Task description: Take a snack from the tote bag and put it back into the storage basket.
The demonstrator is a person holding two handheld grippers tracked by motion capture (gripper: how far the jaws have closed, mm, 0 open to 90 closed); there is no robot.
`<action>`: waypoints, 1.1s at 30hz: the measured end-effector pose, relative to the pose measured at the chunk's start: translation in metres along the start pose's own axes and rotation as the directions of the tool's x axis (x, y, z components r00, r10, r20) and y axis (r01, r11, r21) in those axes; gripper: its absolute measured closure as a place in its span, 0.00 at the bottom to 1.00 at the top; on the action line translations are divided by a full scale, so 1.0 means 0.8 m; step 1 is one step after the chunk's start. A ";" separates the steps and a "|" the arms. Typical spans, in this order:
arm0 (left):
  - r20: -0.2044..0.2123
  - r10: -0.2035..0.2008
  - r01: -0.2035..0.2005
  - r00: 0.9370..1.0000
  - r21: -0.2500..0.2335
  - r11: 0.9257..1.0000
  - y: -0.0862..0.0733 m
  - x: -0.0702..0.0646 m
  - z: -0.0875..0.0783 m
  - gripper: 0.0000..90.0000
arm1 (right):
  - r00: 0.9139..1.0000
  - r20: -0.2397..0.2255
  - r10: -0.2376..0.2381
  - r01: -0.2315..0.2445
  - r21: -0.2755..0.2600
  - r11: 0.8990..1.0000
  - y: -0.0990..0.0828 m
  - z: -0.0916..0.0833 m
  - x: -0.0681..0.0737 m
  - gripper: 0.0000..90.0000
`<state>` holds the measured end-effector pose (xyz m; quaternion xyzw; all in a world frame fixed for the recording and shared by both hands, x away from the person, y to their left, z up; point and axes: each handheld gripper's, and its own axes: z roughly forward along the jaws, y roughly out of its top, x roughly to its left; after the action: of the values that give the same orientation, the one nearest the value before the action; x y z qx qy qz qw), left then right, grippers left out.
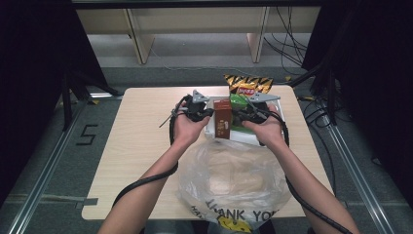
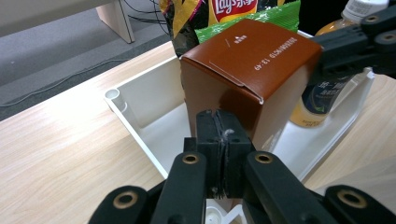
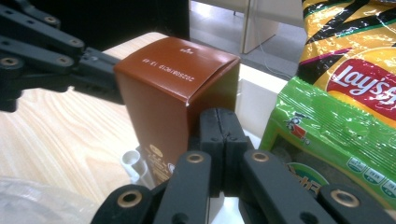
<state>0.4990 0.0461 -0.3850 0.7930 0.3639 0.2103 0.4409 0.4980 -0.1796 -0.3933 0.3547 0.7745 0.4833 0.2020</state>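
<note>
Carton squeeze in progress: brown carton (image 1: 222, 118) stands upright in the white tray (image 1: 210, 127) at the far middle of the counter (image 1: 141, 146), pinched between the two closed tools, not gripped by either.

- Left tongs (image 2: 219, 140): jaws pressed together with nothing between them, tips butted against the carton's left face.
- Right tongs (image 3: 219, 140): same, jaws together and empty, tips against the opposite face. In the left gripper view the right tool's black linkage sits at the carton's upper right edge.

Doing it well, my read: this is a friction lift, so keep both tips level with each other and push in along one line. Offset tips will spin the box. Contact looks low on the body; the carton is tall, so it may tip forward or back once it clears the tray floor. Lift straight up, slowly, then carry it toward the bag.

Around it:
- Green snack pack (image 3: 327, 135) sits just beside the carton on the right, with the Lay's chip bag (image 1: 247, 85) behind it. Tight for the right tool.
- Drink bottle (image 2: 322, 98) lies in the tray behind the carton.
- Tray wall must be cleared before moving sideways.
- Clear plastic bag (image 1: 229, 183) lies on the near side of the counter, mouth slumped. Likely needs opening before the carton goes in.
</note>
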 end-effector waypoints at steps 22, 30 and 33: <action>-0.023 0.001 -0.001 1.000 0.005 1.000 -0.002 0.003 -0.004 0.94 | 1.000 0.005 -0.004 0.004 0.021 1.000 -0.006 -0.007 -0.001 1.00; -0.016 0.006 -0.006 1.000 0.016 1.000 -0.001 -0.002 0.000 0.94 | 1.000 0.003 0.009 -0.009 0.033 0.999 -0.007 -0.003 0.005 1.00; -0.015 0.024 -0.023 1.000 0.027 0.999 0.002 -0.003 0.001 0.95 | 1.000 -0.002 -0.002 0.002 0.047 0.999 -0.008 -0.005 0.006 1.00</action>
<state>0.4987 0.0432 -0.3842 0.8014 0.3607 0.2167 0.4250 0.4902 -0.1801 -0.3969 0.3580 0.7862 0.4651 0.1935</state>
